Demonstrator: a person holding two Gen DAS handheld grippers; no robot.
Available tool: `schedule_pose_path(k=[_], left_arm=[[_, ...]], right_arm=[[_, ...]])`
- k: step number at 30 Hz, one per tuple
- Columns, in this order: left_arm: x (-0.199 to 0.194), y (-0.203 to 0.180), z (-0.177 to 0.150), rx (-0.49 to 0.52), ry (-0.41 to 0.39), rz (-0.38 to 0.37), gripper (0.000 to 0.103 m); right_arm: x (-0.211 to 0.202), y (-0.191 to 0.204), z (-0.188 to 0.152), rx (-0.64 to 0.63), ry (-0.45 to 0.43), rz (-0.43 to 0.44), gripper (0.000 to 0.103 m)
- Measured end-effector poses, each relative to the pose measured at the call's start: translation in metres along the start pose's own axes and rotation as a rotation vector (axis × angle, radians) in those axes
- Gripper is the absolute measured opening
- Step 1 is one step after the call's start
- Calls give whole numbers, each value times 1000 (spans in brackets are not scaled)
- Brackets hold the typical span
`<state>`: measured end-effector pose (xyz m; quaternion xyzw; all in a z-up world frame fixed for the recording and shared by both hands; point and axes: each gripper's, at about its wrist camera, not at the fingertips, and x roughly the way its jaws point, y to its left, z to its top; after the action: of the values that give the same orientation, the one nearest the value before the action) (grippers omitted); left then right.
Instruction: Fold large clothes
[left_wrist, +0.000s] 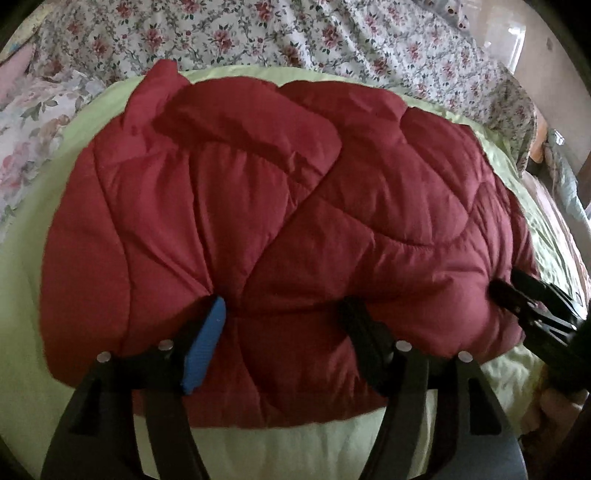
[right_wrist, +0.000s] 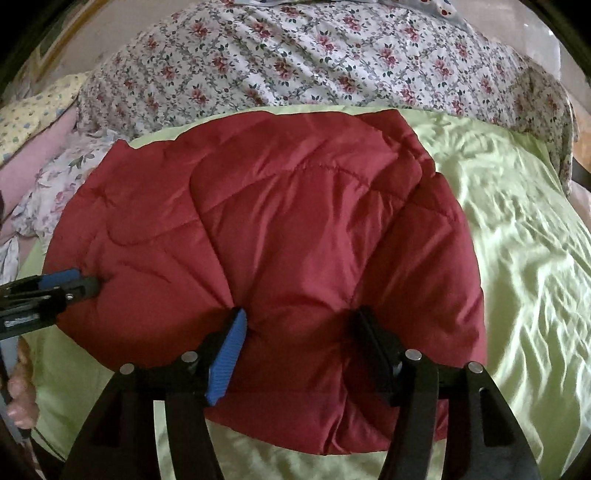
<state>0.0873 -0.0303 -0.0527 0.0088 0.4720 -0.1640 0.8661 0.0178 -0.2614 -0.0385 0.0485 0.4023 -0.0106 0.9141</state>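
Note:
A puffy red quilted jacket (left_wrist: 258, 184) (right_wrist: 295, 221) lies folded into a thick bundle on a light green sheet (left_wrist: 33, 332) (right_wrist: 517, 258). My left gripper (left_wrist: 283, 302) digs into the bundle's near edge. A fat fold bulges between its blue pad and black finger, and creases run out from both tips. My right gripper (right_wrist: 300, 312) grips the near edge further right in the same way, with padded fabric filling its jaws. Each gripper shows in the other's view: the right one (left_wrist: 506, 288) at the jacket's right end, the left one (right_wrist: 88, 282) at its left end.
A crumpled floral quilt (left_wrist: 258, 37) (right_wrist: 295, 55) lies heaped behind the jacket. Pillows (right_wrist: 37, 110) sit at the far left. A person's hand (right_wrist: 22, 398) holds the left gripper's handle. Wrinkled green sheet stretches to the jacket's right.

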Motion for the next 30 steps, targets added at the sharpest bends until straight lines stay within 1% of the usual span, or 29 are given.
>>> schedule_pose_path(k=[6, 11, 13, 16, 17, 21, 24, 26, 28, 30], left_arm=[[4, -7, -1, 14, -2, 39, 69], [5, -8, 0, 17, -2, 55, 69], [5, -9, -1, 19, -5, 59, 69], [5, -10, -1, 17, -6, 61, 69], [5, -10, -1, 18, -6, 61, 69], [6, -11, 0, 18, -4, 57, 70], [7, -11, -1, 23, -2, 57, 71], [7, -11, 1, 26, 14, 53, 71], [1, -8, 8, 17, 38, 32, 71], [-7, -5, 14, 5, 31, 16, 71]], right_arm=[[1, 0, -4, 11, -6, 1, 62], [-3, 4, 0, 12, 5, -22, 62], [-12, 10, 5, -14, -13, -30, 64], [-25, 21, 13, -45, -67, -7, 64], [-24, 24, 16, -57, -70, -9, 64], [0, 25, 22, -64, -25, -13, 66], [12, 22, 22, -97, -25, -44, 67], [19, 17, 22, -78, -24, -34, 68], [23, 14, 21, -58, -22, -22, 68], [21, 13, 20, -44, -24, -22, 68]])
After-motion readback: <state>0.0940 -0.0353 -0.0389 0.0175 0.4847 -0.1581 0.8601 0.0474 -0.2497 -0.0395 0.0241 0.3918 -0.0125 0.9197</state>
